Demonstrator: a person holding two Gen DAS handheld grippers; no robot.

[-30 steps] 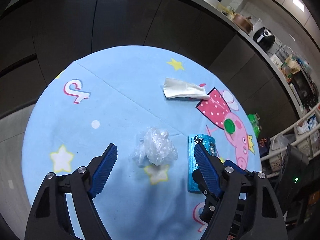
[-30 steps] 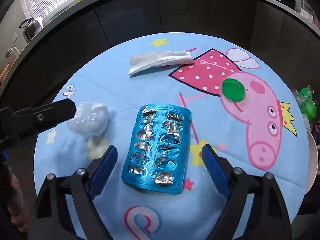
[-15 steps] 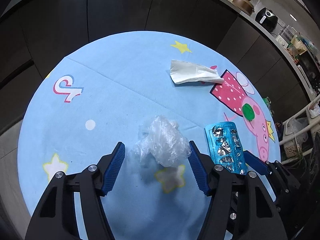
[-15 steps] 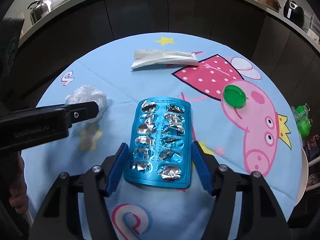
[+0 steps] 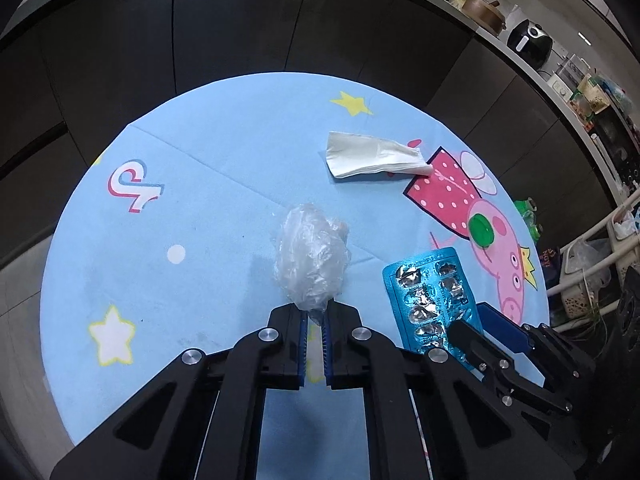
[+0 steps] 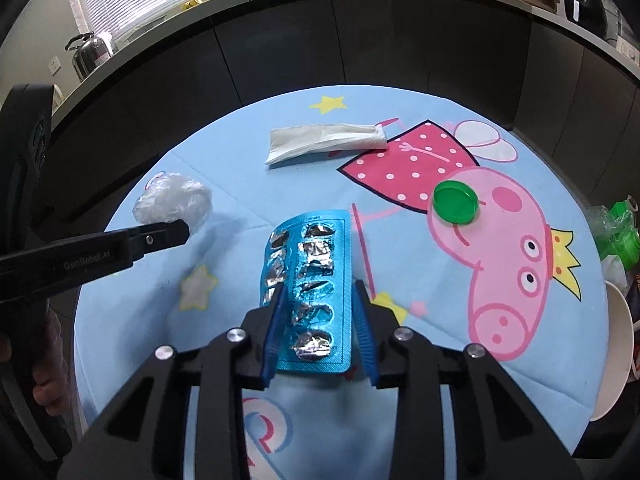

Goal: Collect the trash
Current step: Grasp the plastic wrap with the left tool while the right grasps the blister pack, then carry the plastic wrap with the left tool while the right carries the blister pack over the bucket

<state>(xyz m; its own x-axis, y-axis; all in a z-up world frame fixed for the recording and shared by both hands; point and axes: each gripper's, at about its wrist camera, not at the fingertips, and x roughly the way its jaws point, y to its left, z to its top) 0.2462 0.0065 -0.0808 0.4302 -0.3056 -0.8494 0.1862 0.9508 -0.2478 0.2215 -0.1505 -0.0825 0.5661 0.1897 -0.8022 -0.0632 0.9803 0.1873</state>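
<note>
A crumpled clear plastic wad (image 5: 310,264) (image 6: 176,200) lies on the round table's blue cartoon cloth (image 5: 208,208). My left gripper (image 5: 316,316) (image 6: 176,232) is shut on the wad's near edge. A blue blister pack (image 6: 316,264) (image 5: 428,292) with torn foil sits between the pads of my right gripper (image 6: 319,306) (image 5: 474,322). Its jaws are closing, both pads press the pack's long edges, and its left side buckles upward. A folded white tissue (image 5: 372,158) (image 6: 324,142) and a green bottle cap (image 5: 482,230) (image 6: 456,202) lie farther back.
Dark cabinets and a counter curve behind the table. A white dish (image 6: 618,340) pokes in at the right edge, with a green bottle (image 6: 620,220) in plastic on the floor beyond. A person's hand (image 6: 44,364) holds the left gripper's handle.
Both pairs of jaws have come in from wide open. The left closed on the plastic wad, squeezing it narrower. The right closed onto the blister pack, bending its left side up.
</note>
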